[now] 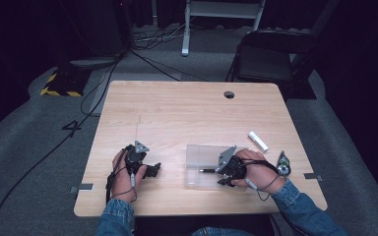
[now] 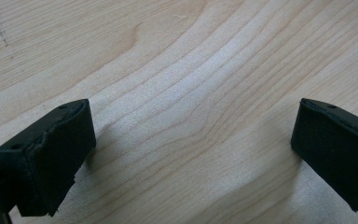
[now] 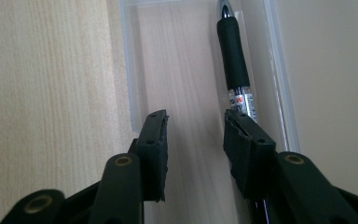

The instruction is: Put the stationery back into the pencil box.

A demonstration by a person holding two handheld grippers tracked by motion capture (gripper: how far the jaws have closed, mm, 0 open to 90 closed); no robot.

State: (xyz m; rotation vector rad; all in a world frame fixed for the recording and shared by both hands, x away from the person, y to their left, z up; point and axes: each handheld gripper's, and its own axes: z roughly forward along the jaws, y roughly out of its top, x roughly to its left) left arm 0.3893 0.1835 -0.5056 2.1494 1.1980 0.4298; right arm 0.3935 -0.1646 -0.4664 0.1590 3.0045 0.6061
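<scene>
Left gripper point(image 1: 150, 169) rests on bare wooden table point(image 1: 177, 113), jaws spread wide, gripping nothing. Right gripper point(image 3: 193, 135) sits over the clear plastic tray point(image 1: 197, 155), jaws parted, gripping nothing. The pen point(image 3: 235, 60) lies in the tray beside one jaw. White tube point(image 1: 258, 140) and small gadget point(image 1: 282, 164) lie farther right.
</scene>
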